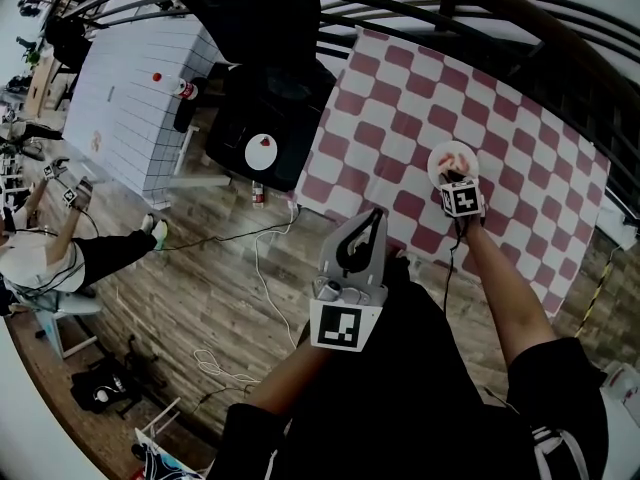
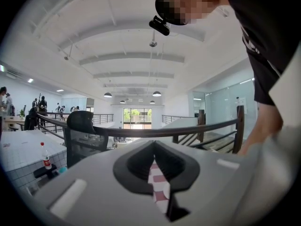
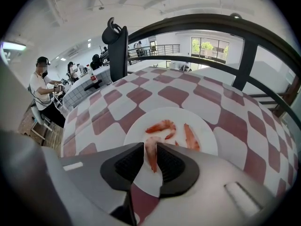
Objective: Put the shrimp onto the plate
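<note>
A white plate (image 3: 209,142) lies on the red-and-white checked tablecloth (image 3: 155,95), and two pink shrimp (image 3: 161,126) rest on it. A third shrimp (image 3: 151,150) sits between the pads of my right gripper (image 3: 150,157), directly over the plate's near part; the jaws stand slightly apart around it and do not seem to press it. In the head view the right gripper (image 1: 455,176) points steeply down at the plate (image 1: 440,156). My left gripper (image 1: 371,220) is held off the table's near edge, shut and empty; its own view shows only a thin slit at the left gripper (image 2: 154,166).
A dark railing (image 1: 560,38) curves round the table's far side. A black office chair (image 1: 265,78) stands left of the table, beside a white gridded table (image 1: 130,88) with a bottle (image 1: 186,90). Cables (image 1: 262,258) lie on the wooden floor. A person (image 1: 60,258) sits at far left.
</note>
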Available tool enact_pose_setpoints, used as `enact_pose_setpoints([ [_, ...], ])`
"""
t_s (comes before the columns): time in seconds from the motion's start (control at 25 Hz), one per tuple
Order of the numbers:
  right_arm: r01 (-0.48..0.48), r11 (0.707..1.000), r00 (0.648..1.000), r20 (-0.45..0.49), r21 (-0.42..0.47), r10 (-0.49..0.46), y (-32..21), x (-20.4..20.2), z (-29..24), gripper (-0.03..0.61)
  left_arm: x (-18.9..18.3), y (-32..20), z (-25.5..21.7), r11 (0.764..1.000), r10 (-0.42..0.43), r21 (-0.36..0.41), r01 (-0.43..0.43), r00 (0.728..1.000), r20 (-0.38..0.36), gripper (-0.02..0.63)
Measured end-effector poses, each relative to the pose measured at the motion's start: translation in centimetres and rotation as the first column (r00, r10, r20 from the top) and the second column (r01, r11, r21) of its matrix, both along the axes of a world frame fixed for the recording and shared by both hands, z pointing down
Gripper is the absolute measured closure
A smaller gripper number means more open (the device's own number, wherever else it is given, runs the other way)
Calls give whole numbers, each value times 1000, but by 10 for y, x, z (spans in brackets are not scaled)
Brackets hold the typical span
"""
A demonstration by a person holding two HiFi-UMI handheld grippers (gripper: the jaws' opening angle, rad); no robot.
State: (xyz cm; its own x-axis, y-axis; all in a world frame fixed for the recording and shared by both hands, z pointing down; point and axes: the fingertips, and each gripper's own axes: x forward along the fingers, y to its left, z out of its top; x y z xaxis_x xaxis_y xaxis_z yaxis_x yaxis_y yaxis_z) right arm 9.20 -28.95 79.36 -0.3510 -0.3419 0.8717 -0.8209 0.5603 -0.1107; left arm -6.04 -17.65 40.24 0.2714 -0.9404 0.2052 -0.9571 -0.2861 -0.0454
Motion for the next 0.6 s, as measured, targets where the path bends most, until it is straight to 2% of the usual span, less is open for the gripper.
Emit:
enact_pose_setpoints([
  [0.12, 6, 1000, 1000, 16, -5, -6, 3, 0, 1, 469, -2, 4, 2, 1000, -15, -3, 15, 1000, -14, 603],
  [0.44, 14, 1000, 999, 29, 23, -15, 10, -2, -1, 463, -4, 9, 3, 999, -34, 10, 35, 998, -44, 603],
  [0.6, 9, 997, 1000, 27, 81, -11, 11, 1, -16, 470, -4, 12, 2, 999, -37, 15, 38, 997, -68, 603],
])
